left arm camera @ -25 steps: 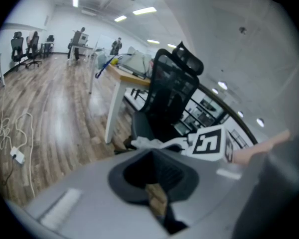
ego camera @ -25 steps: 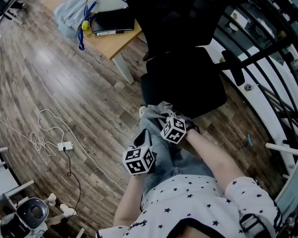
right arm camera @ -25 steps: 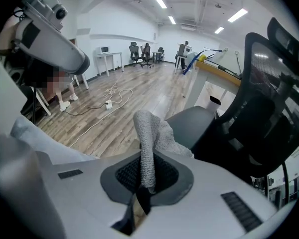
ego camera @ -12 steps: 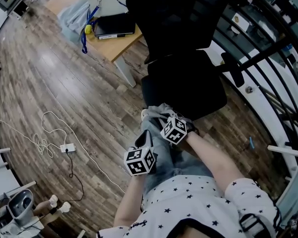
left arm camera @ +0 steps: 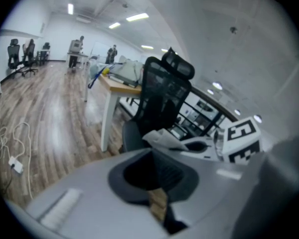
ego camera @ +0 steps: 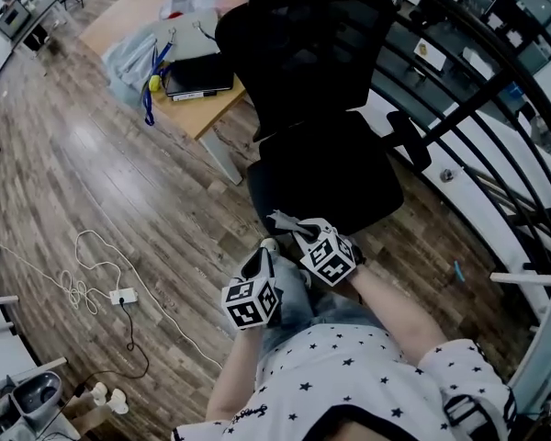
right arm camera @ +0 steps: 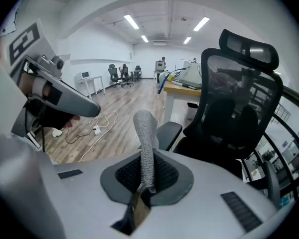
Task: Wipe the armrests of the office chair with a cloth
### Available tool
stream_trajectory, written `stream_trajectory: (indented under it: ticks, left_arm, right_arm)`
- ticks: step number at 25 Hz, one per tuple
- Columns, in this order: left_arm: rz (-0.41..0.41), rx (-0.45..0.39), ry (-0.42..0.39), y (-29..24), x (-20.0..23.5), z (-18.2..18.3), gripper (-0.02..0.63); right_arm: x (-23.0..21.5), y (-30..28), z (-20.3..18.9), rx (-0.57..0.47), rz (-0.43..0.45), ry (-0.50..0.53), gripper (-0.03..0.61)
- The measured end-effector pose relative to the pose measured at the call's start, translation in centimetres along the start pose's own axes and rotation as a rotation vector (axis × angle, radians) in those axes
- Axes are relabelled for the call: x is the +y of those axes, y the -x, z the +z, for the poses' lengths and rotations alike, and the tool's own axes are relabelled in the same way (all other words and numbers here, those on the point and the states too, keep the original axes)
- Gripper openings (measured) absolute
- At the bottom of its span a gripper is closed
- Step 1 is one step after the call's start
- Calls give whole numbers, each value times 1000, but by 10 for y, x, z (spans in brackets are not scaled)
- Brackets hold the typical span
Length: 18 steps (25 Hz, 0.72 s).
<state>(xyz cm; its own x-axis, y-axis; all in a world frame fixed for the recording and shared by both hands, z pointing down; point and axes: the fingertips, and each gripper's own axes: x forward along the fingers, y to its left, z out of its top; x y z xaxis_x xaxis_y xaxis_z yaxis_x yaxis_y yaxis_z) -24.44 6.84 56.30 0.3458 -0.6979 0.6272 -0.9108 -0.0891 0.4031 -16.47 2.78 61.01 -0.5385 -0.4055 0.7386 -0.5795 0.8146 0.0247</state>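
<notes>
**Cloth in the tongs, armrests not yet touched**

Head view: the person is standing just before the office chair (ego camera: 323, 168), holding both tongs low and pointing them at the seat. The right tongs (ego camera: 292, 223) are carrying the cloth (ego camera: 280, 219) near the seat's front edge, well apart from the armrest (ego camera: 410, 141). Wiping has probably not begun.

Left gripper view: the left tongs (left arm camera: 157, 195) are clenched on nothing, likely idling as a spare.

Right gripper view: the right tongs are pinching the cloth by its lower end. The rest is sticking up free, seemingly ready for rubbing. The other armrest (right arm camera: 169, 132) is lying beyond it, apart.
</notes>
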Motion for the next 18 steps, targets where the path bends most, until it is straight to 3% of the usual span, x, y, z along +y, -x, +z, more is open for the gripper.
stream_trajectory:
  ticks: [18]
  left_arm:
    - [-195, 23, -174, -31, -52, 64, 8]
  right_arm:
    - [-36, 84, 37, -122, -181, -187, 25]
